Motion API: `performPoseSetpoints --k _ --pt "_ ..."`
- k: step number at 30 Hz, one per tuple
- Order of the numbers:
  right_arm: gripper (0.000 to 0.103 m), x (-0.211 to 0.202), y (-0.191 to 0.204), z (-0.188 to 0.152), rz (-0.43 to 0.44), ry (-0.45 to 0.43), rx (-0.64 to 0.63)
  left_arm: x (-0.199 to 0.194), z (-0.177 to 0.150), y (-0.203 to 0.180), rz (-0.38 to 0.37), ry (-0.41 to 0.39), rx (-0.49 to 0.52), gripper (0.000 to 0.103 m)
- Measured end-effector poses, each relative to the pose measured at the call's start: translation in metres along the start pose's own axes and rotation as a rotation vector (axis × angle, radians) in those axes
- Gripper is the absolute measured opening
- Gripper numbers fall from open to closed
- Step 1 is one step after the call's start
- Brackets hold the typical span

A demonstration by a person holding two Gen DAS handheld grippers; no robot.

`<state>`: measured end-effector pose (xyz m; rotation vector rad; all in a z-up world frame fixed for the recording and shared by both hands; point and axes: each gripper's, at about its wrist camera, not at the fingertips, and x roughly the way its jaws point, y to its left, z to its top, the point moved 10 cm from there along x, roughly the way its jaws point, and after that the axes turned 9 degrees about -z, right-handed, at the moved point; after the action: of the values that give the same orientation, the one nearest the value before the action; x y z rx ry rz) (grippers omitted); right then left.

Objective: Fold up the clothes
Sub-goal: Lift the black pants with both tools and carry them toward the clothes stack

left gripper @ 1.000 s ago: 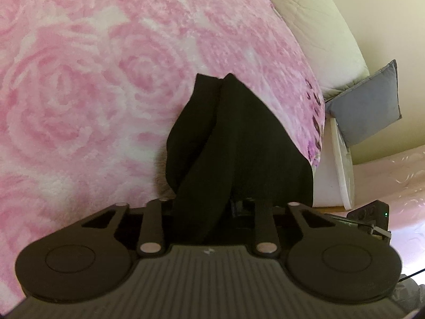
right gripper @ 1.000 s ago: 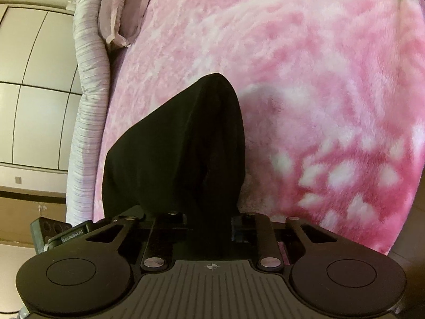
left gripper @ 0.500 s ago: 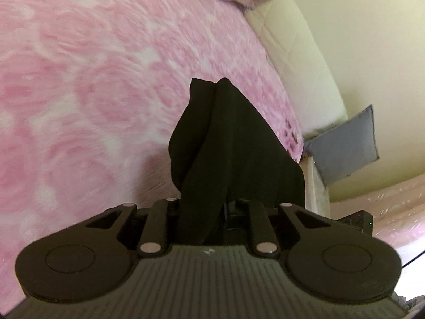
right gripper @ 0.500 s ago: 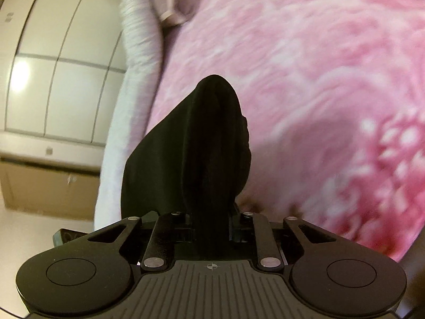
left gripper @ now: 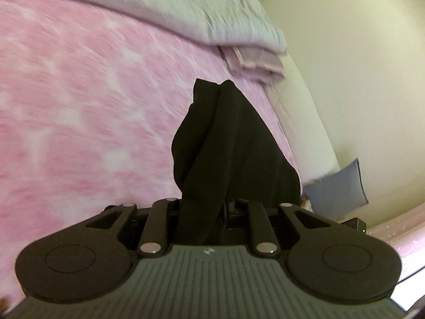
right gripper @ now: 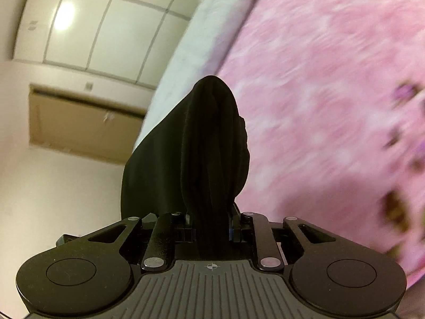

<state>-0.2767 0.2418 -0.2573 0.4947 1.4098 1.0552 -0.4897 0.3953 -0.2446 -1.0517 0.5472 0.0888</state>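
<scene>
Black garment bunched between both tools — left tool, right tool clamped on it.

Each view looks forward from behind its own jaws, close over the pink blanket. The left wrist faces toward the wall and a grey pillow; the right faces toward cupboards. Both share the blanket and — up close — the black cloth.
</scene>
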Motion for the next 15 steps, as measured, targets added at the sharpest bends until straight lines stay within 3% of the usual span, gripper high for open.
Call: performPoseSetpoints --k 10,15 --pt "0.018 0.077 0.179 -0.099 0.101 0.261 -0.142 -0.237 0.005 0.015 0.165 -0.311 -0.093 0.015" --pt "0.018 0.101 0.238 -0.152 0.153 0.403 -0.256 -0.317 -0.022 0.024 0.232 -0.483 -0.181 0.015"
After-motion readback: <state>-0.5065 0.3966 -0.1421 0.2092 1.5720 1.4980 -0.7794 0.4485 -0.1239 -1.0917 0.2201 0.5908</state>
